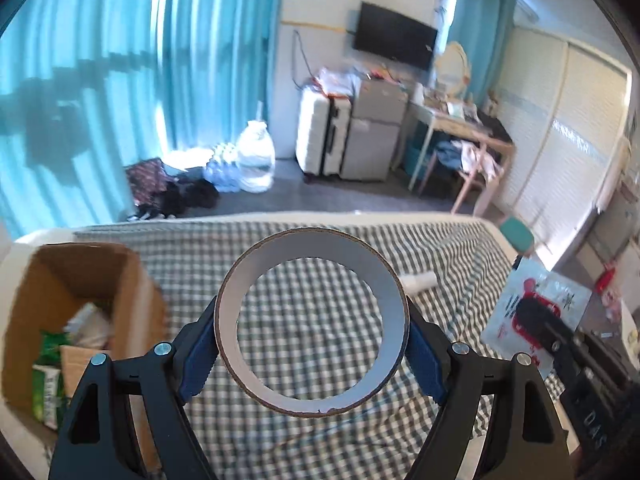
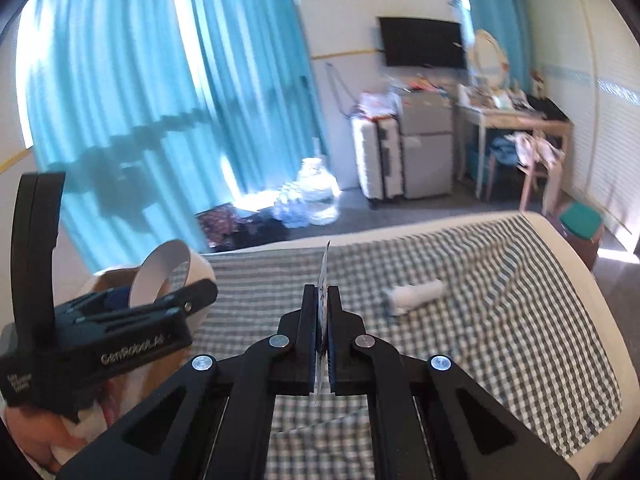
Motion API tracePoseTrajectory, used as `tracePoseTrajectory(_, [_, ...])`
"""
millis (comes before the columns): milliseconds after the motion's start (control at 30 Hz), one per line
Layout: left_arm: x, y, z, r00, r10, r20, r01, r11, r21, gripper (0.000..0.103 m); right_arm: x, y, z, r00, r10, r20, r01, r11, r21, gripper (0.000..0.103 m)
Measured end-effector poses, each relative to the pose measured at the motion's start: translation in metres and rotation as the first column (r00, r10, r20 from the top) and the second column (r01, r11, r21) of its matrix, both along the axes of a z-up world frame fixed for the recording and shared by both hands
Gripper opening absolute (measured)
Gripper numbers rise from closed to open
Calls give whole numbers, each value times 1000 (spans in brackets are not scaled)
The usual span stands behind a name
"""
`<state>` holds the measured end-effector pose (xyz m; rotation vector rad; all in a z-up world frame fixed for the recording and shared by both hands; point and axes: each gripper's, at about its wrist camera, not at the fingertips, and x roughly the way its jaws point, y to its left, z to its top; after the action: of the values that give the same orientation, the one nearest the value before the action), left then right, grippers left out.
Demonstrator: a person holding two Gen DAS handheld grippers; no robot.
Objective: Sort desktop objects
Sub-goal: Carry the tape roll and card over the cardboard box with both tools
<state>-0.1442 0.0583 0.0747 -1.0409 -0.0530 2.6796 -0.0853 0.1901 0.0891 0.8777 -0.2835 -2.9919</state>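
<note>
Left wrist view: a light, stiff tape roll [image 1: 312,322] is clamped across its rim by the left gripper [image 1: 312,344]; a thin, floppy packet [image 2: 323,280] is pinched edge-on in the right gripper [image 2: 322,332].

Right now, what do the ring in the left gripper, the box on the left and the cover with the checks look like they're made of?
Ring: likely a tape roll, with a pale matte inner core and a thin brown edge, probably cardboard.
Box: corrugated cardboard, going by its dull brown flaps.
Checked cover: woven fabric with a soft, matte, green-and-white check, slightly wrinkled.
</note>
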Motion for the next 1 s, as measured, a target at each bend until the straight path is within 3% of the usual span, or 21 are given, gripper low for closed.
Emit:
tracePoseTrajectory(200, [23, -66, 31, 994, 82, -71, -81, 996, 22, 83, 15, -65, 20, 991, 125, -36, -125, 992, 17, 4])
tracePoseTrajectory(433, [34, -157, 38, 974, 210, -88, -207, 978, 38, 83, 15, -138, 20, 957, 287, -39, -288, 957, -18, 4])
tracePoseTrajectory(800, [17, -282, -20, 917, 399, 11, -399, 917, 20, 83, -40, -232, -16, 874, 485, 27, -479, 870, -120, 4])
tracePoseTrajectory(1000, [-9, -310, -57, 903, 422, 82, -423, 906, -7, 83, -90, -268, -53, 841, 530, 107, -510, 844, -166, 4])
